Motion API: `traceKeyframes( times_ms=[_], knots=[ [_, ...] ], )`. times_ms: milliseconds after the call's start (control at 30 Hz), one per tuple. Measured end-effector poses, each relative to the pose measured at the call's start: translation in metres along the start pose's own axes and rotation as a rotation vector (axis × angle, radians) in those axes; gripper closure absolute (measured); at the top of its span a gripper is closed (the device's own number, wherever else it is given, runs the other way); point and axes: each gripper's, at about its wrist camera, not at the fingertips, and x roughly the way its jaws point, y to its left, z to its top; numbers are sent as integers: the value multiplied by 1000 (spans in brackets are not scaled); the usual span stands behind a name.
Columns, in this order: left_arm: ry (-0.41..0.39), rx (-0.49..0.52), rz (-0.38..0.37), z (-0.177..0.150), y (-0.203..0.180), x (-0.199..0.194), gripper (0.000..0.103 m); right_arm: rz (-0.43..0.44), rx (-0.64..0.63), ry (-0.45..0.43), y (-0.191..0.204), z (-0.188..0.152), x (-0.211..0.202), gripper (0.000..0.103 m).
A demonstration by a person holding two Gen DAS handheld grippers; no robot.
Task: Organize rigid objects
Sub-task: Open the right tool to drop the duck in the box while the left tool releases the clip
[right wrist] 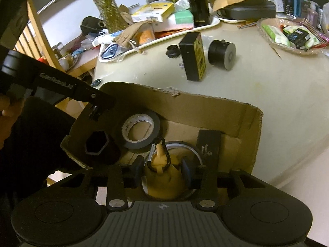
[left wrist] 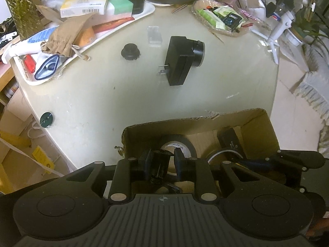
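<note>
- The pale tabletop [left wrist: 123,94] carries everything; its far edge is crowded with a white tray [left wrist: 144,13] of boxes and bags and a woven basket [left wrist: 222,30] of packets.
- An open cardboard box [right wrist: 248,135] sits at the near edge of the tabletop, below both claws.
- Inside the box, a roll of black tape [right wrist: 141,131] leans against the far wall, a flat black block [right wrist: 208,150] lies toward the right side, and a metal-rimmed round lid [right wrist: 193,150] lies between them, partly hidden.
- A black plug adapter [left wrist: 181,61] stands on the open tabletop beyond the box, with a black cylinder [left wrist: 198,51] touching its right side.
- The left claw [left wrist: 160,162] hangs over the left part of the box, its pads pressed onto a small black threaded part [left wrist: 159,164] held between them.
- The right claw [right wrist: 162,170] is over the box's near side, its pads [right wrist: 186,173] set either side of a yellow figure [right wrist: 162,177] that carries a black carabiner [right wrist: 159,154]; whether they actually press on it I cannot tell.
- A small black knob [left wrist: 130,52] sits left of the adapter, apart from it.
- A clear plastic piece [left wrist: 154,36] lies just behind the adapter.
</note>
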Motion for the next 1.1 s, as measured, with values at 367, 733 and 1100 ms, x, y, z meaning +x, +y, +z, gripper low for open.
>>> traceKeyframes(
  times_ms=[367,733,1100],
  knots=[
    [-28,-26,-12,-1,6,-10,38,-4,-24,-87,3,4,-10,0],
    [-120,-38,-48,-9,16,-31,35,-32,26,-131,-7,7,-15,0],
    [-227,-21,-78,-27,34,-38,35,-46,76,-147,-21,6,-20,0]
  ],
)
